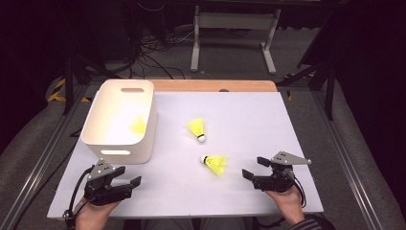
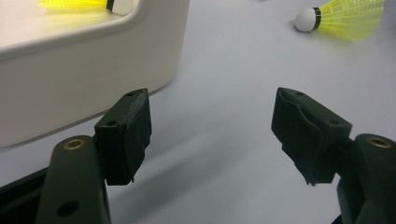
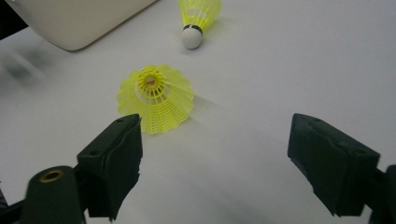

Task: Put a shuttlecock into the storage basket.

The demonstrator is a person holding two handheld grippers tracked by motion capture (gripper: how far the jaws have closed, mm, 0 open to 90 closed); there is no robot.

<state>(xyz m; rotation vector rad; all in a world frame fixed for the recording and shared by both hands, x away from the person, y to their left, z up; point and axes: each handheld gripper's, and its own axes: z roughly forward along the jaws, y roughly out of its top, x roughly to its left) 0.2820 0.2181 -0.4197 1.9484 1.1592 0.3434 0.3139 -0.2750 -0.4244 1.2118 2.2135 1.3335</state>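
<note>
So one shuttlecock (image 2: 79, 3) is already in the bin (image 1: 95, 129), and two are left on the table (image 1: 249, 120). The near one (image 1: 215, 164) lies just ahead of the right gripper (image 1: 254, 168), whose jaws are spread wide with nothing between them. The far one (image 1: 197, 128) sits mid-table. The left gripper (image 1: 128, 175) rests by the bin, also spread and empty. I'd call it about a third done.

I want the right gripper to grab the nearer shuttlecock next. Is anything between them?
Nothing visible. Bare table lies between the open right gripper and the nearer shuttlecock, whose skirt faces the gripper.
</note>
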